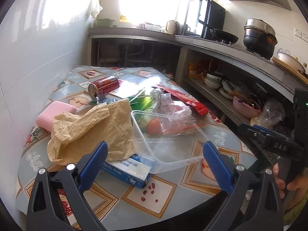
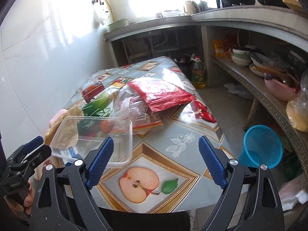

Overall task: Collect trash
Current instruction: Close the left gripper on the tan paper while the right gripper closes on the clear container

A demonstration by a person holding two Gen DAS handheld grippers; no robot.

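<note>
The left claw [image 1: 155, 154] is hanging spread wide over the near edge of the worktop [image 1: 221, 134], pinching nothing. Just under and ahead of it, a blue-and-white carton [image 1: 130, 171] is lying flat, with small red seeds [image 1: 150, 190] scattered beside it toward the worktop edge. Between the blue ribbed fingers [image 1: 94, 163], a clear plastic tub [image 1: 163, 140] is resting, thin-walled and rectangular, tilted onto the carton. Left of it, a crumpled tan paper bag [image 1: 92, 129] is spilling over a pink cloth [image 1: 55, 115]. Farther on, a green bottle [image 1: 146, 102] is lying on its side among crinkled clear wrappers [image 1: 173, 107], a red foil pouch [image 1: 184, 100] is sitting beyond, and a red can [image 1: 104, 86] is lying farthest, near the wall.

The right claw [image 2: 156, 154] is also standing spread and empty, over bare glossy oilcloth printed with a halved apple [image 2: 139, 184]; its left finger is overlapping the tub's near corner in view. To its right, past the worktop edge, open floor is showing, with a blue mesh basket [image 2: 261, 146] standing near a low shelf of bowls [image 2: 240, 57].
</note>
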